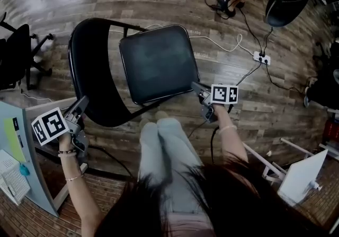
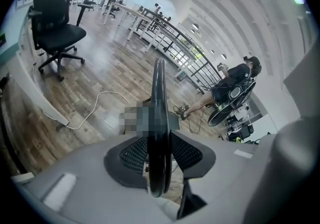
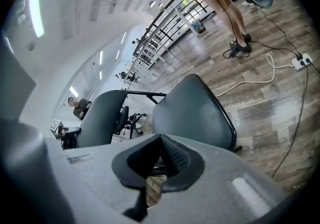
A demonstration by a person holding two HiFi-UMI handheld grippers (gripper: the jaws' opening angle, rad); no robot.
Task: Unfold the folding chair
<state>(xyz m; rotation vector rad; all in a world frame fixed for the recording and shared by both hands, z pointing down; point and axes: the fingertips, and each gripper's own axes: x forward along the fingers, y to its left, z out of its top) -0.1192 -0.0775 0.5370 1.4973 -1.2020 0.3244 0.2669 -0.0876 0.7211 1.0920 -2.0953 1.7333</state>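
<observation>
"What is the left gripper (image 1: 82,102) doing?"
"Its jaws are apart, loose around the backrest (image 1: 92,66) edge."
"And the right gripper (image 1: 196,87)?"
"Clenched and empty, just beside the seat (image 3: 192,110) corner. The folding chair (image 1: 159,66) stands opened on the wood floor (image 1: 275,109)."

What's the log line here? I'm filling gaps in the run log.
chair: unfolded | left gripper: open, backrest between jaws | right gripper: shut, empty
</observation>
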